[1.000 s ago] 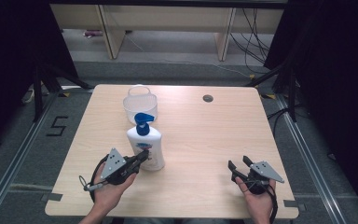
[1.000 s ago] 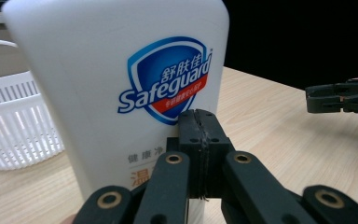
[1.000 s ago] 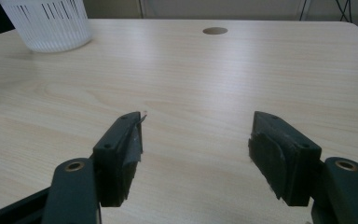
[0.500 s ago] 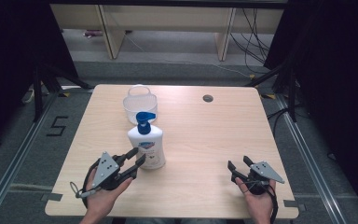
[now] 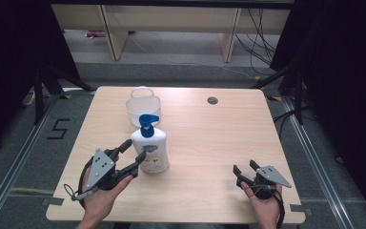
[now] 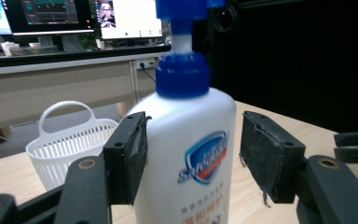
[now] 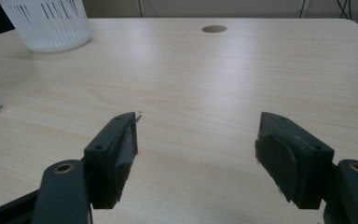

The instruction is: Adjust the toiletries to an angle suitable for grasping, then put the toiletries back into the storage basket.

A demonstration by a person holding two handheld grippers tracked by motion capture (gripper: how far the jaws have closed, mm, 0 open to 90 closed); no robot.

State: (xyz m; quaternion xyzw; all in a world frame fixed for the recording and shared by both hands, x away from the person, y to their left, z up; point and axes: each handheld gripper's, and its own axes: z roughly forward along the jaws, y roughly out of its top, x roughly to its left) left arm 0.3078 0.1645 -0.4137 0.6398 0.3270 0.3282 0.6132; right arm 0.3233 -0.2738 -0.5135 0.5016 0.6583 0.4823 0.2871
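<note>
A white pump bottle (image 5: 151,151) with a blue pump top stands upright on the wooden table (image 5: 205,138), left of centre. My left gripper (image 5: 133,155) is at the bottle's near left side, and its jaws have just been opening. In the left gripper view the bottle (image 6: 191,140) stands between the pads. The left pad (image 6: 133,158) is at the bottle's edge, and the right pad (image 6: 265,158) stands clear of it. My right gripper (image 5: 244,167) rests open near the front right edge, with bare table between its pads (image 7: 121,149).
A white slotted basket (image 5: 144,101) with a handle stands just behind the bottle, and shows in the left gripper view (image 6: 70,140) and the right gripper view (image 7: 46,21). A round cable hole (image 5: 212,100) lies at the table's back right. Desks and monitors stand beyond the table.
The left gripper's jaws, together beside the bottle's lower left a second ago, have spread wide on either side of it. The left hand has lifted slightly. The right gripper has kept still.
</note>
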